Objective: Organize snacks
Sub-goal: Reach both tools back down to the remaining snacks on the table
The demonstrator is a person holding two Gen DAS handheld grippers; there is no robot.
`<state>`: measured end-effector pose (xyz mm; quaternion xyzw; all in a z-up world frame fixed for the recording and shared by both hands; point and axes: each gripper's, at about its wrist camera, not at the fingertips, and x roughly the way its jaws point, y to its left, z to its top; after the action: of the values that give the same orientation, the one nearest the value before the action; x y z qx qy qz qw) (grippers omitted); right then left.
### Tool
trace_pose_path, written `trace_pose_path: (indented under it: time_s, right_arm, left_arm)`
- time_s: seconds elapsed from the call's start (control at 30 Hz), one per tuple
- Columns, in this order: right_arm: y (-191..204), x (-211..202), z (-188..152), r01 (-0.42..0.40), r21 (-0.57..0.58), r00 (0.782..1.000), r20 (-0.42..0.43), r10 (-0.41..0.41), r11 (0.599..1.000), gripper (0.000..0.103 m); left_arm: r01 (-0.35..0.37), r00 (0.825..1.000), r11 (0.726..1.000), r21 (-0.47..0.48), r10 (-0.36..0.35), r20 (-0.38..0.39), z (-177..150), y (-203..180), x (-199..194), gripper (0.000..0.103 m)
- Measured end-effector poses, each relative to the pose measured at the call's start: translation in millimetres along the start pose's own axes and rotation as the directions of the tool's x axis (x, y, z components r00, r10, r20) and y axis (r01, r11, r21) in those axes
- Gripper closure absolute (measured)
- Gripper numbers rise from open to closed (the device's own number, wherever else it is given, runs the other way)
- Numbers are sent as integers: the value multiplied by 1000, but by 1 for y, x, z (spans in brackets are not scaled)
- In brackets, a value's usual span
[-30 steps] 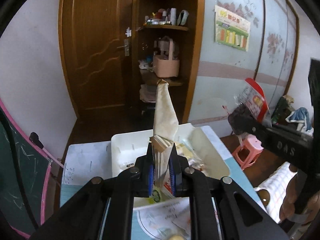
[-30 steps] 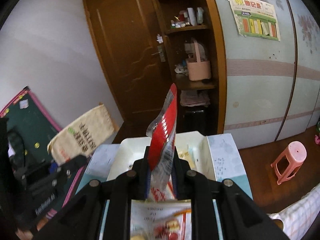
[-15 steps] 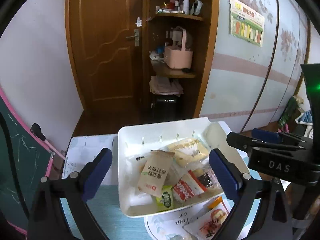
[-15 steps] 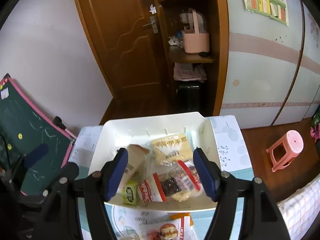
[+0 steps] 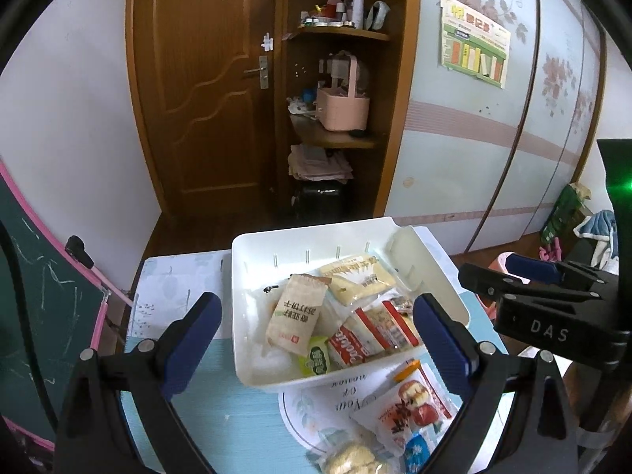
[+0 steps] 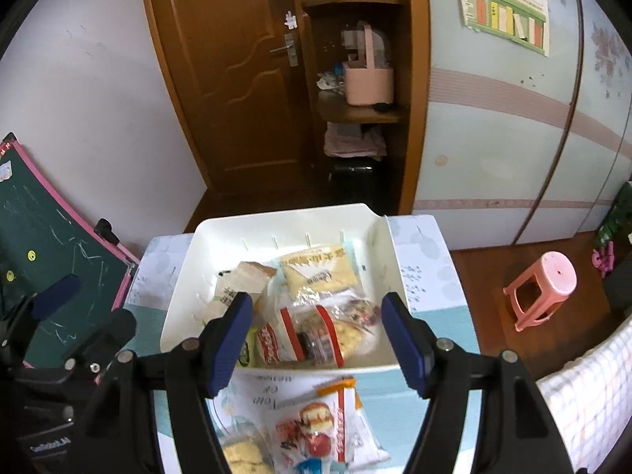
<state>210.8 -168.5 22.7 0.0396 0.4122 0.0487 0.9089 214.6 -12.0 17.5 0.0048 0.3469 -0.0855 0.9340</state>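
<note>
both jaws spread wide now, left gripper (image 5: 316, 331) and right gripper (image 6: 316, 328), each clamped on a packet a second ago. beige packet (image 5: 296, 316) and red-edged packet (image 6: 316, 331) dropped into white bin (image 5: 252, 260); more, perhaps three, left on table (image 5: 221, 414).

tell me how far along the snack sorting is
Partly done. Several packets already lie in the white bin, among them the beige packet and the red and clear bag. Nothing is in hand: the left gripper and right gripper are both open and empty. Left to do: the red fruit packet, the yellow snack and a blue one lie outside the bin.
</note>
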Motion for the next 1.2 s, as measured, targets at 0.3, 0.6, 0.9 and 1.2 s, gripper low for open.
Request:
trace_pose_path:
  time_s: [0.3,0.6,0.9,1.2]
  right_arm:
    - [1,-42,-11,23,-19,1000,0,-23,1000,35]
    - [4,-105,-39,35,-49,989,143,-28,998,35]
    - [3,-121,-87,-10,-159,989,144,33,987,35]
    - [-7,-103,-152,-5,-171,998,67,17,985,35]
  left_arm:
    - [0,999,999,41,-2,41,-9,-8,-49,6]
    - [17,996,998,65,-23,91,-24,-6,-95,6]
    - [34,994,990,135,-48,97,-63,-13,-119,6]
    - [105,992,994,30,-102,-71,-101,-1,-91,6]
